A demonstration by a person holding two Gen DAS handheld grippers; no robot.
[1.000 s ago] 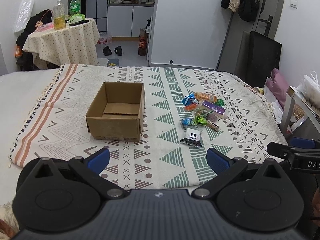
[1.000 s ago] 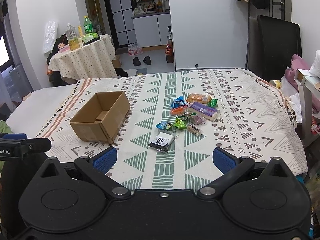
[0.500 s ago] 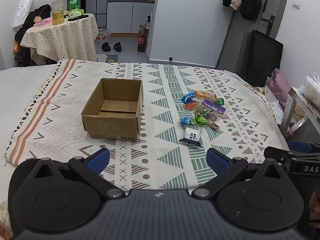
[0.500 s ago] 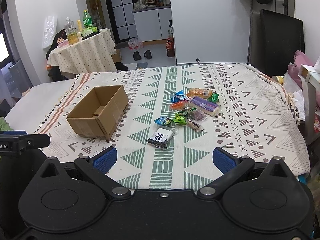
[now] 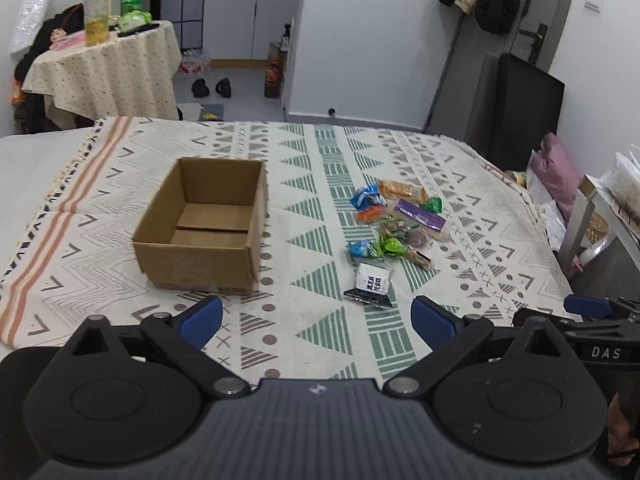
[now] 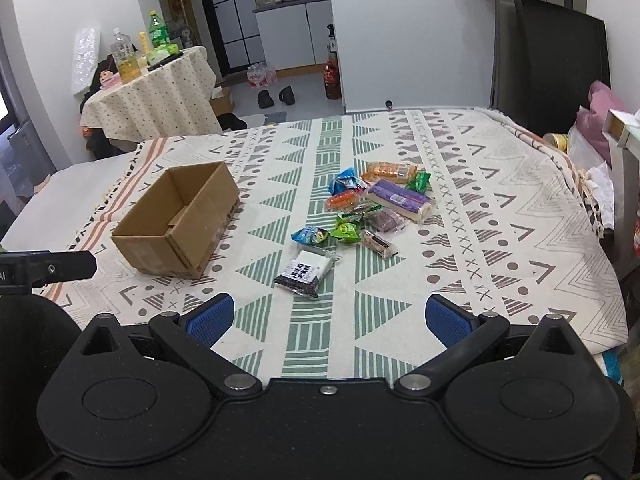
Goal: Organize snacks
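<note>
An open brown cardboard box [image 5: 200,236] [image 6: 176,224] stands empty on the patterned cloth, left of centre. To its right lies a pile of several wrapped snacks [image 5: 396,220] [image 6: 372,204], among them a purple bar [image 6: 400,200] and an orange pack [image 6: 390,170]. A black-and-white packet [image 5: 370,284] [image 6: 306,272] lies nearest to me. My left gripper [image 5: 316,320] hangs open over the cloth's near edge, holding nothing. My right gripper [image 6: 326,314] is open too, just short of the black-and-white packet.
The patterned cloth [image 5: 312,184] covers a bed-like surface. A round table [image 5: 108,68] with bottles stands at the back left, shoes [image 5: 210,88] on the floor behind. A metal stand [image 5: 592,216] and pink cushion [image 5: 556,168] sit beyond the right edge.
Both grippers have moved forward and closer to the cloth, so the box and the snacks look larger. Nothing on the cloth has shifted, and both grippers stay open.
</note>
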